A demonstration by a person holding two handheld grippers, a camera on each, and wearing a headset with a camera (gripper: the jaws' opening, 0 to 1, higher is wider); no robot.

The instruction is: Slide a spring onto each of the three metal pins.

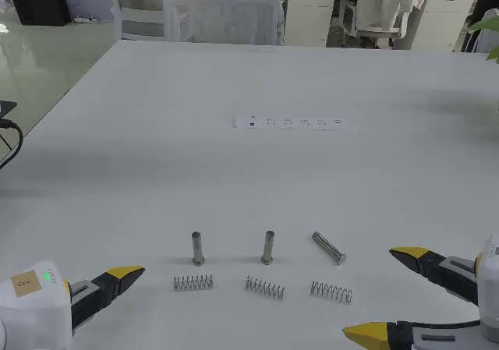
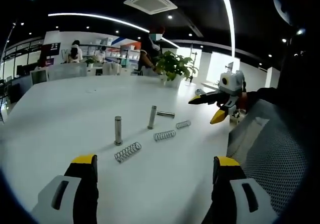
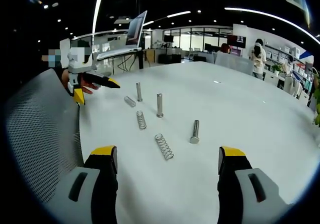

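Springs untouched as we look in: the left gripper (image 2: 156, 160) gapes wide, jaws empty, at eight o'clock of the row. The right gripper (image 1: 387, 294) is just as wide and empty at four o'clock. Between them on the white table (image 1: 234, 77) the left spring (image 1: 192, 283), middle spring (image 1: 265, 288) and right spring (image 1: 331, 291) lie flat, each at six o'clock of its pin and apart from it. The left pin (image 1: 197, 248) and middle pin (image 1: 268, 246) stand upright; the right pin (image 1: 329, 247) lies down, head toward five o'clock. A power strip (image 1: 288, 121) sits at twelve.

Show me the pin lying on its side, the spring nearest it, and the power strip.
lying pin (image 1: 327, 245), head view, middle of its shaft.
right spring (image 1: 331, 291), head view, middle coils.
power strip (image 1: 288, 121), head view, centre of its top face.
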